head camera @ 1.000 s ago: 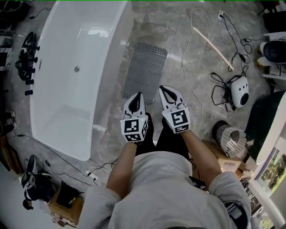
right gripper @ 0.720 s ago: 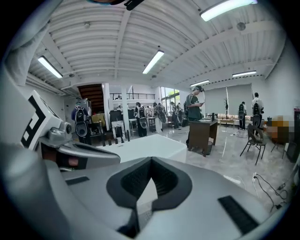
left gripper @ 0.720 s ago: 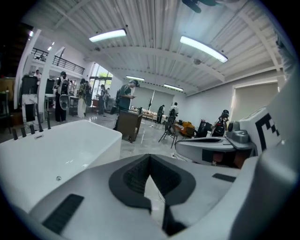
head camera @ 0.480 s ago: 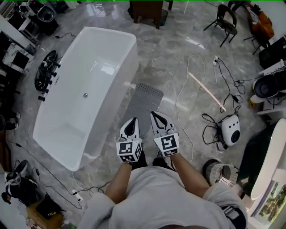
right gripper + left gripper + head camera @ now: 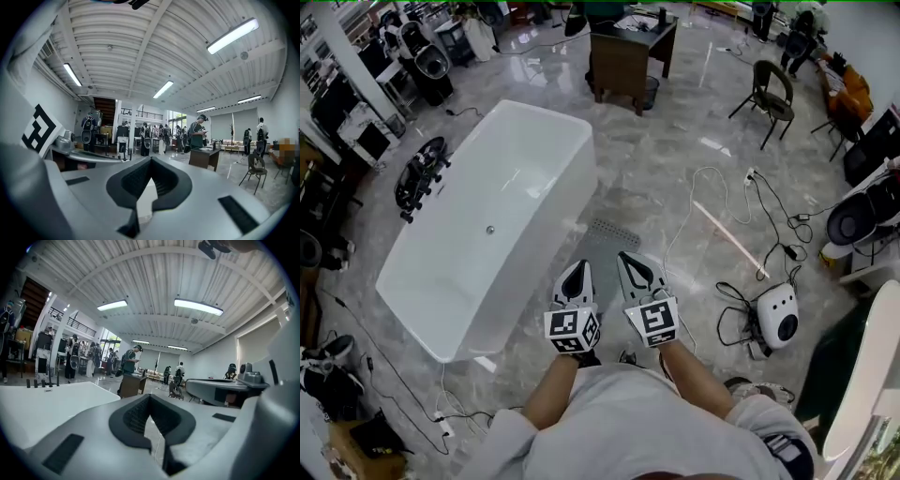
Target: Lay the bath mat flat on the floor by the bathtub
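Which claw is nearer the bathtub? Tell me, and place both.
Left. In the head view the left claw hangs beside the bathtub, off its long side; the right claw is on the far side of it, farther away.

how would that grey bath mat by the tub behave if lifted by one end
Probably floppy: the bath mat lies thin and flush on the floor, so it would likely drape. Its many holes suggest it is light.

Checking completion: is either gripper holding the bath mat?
No, the bath mat lies on the floor beside the bathtub, while the left gripper and right gripper are shut and empty.
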`<state>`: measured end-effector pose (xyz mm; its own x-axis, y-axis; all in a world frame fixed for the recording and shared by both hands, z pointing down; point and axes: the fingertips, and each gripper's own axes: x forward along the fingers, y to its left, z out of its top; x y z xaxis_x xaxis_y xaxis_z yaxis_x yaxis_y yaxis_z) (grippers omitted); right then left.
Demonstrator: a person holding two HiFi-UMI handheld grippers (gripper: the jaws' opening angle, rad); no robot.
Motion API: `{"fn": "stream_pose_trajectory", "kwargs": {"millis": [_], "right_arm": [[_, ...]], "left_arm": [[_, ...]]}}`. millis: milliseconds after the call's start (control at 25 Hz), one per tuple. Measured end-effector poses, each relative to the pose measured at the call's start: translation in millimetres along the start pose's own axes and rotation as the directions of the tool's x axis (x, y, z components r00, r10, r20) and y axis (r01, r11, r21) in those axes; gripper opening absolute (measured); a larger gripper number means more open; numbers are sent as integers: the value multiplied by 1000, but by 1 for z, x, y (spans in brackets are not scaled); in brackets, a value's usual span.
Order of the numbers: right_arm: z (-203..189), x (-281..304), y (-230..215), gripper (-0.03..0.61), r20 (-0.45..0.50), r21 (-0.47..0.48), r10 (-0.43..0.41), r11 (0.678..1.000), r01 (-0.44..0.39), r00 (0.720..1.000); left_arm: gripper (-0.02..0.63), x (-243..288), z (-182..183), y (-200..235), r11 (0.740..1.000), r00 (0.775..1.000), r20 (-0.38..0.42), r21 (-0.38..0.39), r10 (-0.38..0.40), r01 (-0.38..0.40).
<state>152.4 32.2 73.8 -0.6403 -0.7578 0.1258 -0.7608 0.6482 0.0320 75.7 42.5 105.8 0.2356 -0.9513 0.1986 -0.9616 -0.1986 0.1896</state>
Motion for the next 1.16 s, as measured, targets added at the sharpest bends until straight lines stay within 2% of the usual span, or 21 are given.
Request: {"fn": "stream_pose_trajectory", "kwargs": {"millis": [200, 400, 600, 720, 840, 1000, 1160], "right_arm": [[21, -8, 8, 6, 32, 15, 12, 1000, -13, 999], [32, -18, 23, 6, 39, 13, 36, 999, -37, 999], [33, -17, 39, 6, 72, 17, 39, 999, -40, 997], [40, -10, 37, 6, 61, 4, 24, 1000, -25, 998], [48, -7, 39, 6, 64, 11, 28, 1000, -29, 998], [57, -9, 47, 6, 111, 38, 50, 998, -54, 993], [59, -7, 51, 6, 114, 10, 49, 999, -50, 992]], "left_arm": [[11, -17, 19, 1, 1000, 999, 29, 1, 18, -18], [11, -40, 44, 0, 1000, 995, 90, -6, 29, -29], [11, -53, 31, 12, 999, 997, 64, 12, 30, -31], [11, -50, 41, 15, 1000, 998, 60, 21, 19, -21], [11, -53, 56, 15, 1000, 997, 81, 26, 15, -17], [11, -56, 58, 15, 1000, 995, 96, 31, -5, 2], [11, -58, 67, 17, 999, 991, 130, 42, -11, 5]]}}
